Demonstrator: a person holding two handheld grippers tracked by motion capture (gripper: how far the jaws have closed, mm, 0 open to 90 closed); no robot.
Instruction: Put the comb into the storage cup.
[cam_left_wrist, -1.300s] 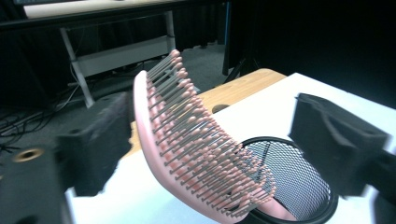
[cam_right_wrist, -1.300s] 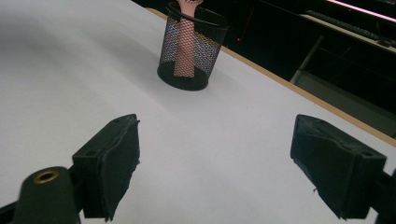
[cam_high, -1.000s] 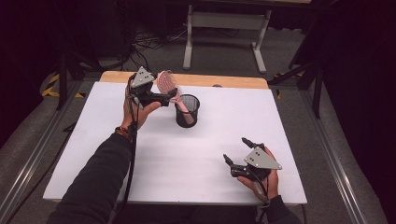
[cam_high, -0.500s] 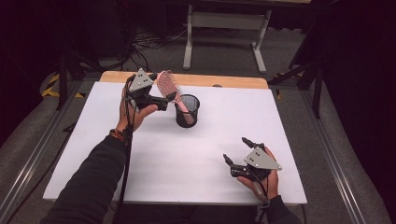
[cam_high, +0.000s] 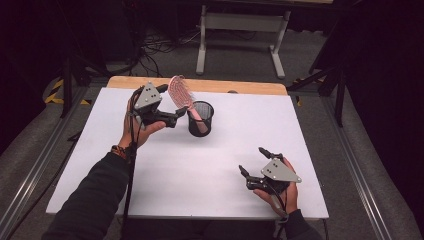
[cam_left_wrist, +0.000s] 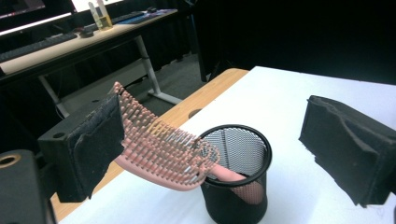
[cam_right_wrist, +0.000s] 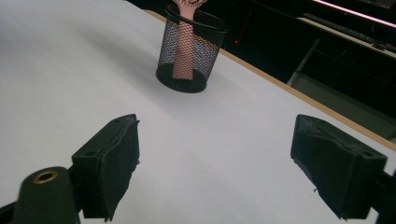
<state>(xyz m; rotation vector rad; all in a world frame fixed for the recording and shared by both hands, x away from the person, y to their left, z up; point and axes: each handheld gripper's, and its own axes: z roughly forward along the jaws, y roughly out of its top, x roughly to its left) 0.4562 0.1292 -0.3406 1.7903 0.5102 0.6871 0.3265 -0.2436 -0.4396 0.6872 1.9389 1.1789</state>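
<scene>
A pink hairbrush (cam_high: 178, 93) (cam_left_wrist: 161, 151) stands handle-down in a black mesh cup (cam_high: 200, 119) (cam_left_wrist: 238, 186) at the back of the white table (cam_high: 200, 170). Its bristled head leans out to the left. My left gripper (cam_high: 172, 102) (cam_left_wrist: 210, 149) is open, its jaws wide on either side of the brush head. The left pad (cam_left_wrist: 100, 140) is right at the tip of the head; I cannot tell whether it touches. My right gripper (cam_high: 252, 161) (cam_right_wrist: 215, 158) rests open near the front right, holding nothing and facing the cup (cam_right_wrist: 190, 52) from a distance.
A wooden strip (cam_high: 240, 86) borders the table's far edge. Beyond it stands a desk frame (cam_high: 240, 30) with cables on the floor. Metal rails (cam_high: 350, 165) run along both sides of the table.
My left hand has drifted slightly left and toward the near side. The brush still leans in the cup. The right hand has not moved.
</scene>
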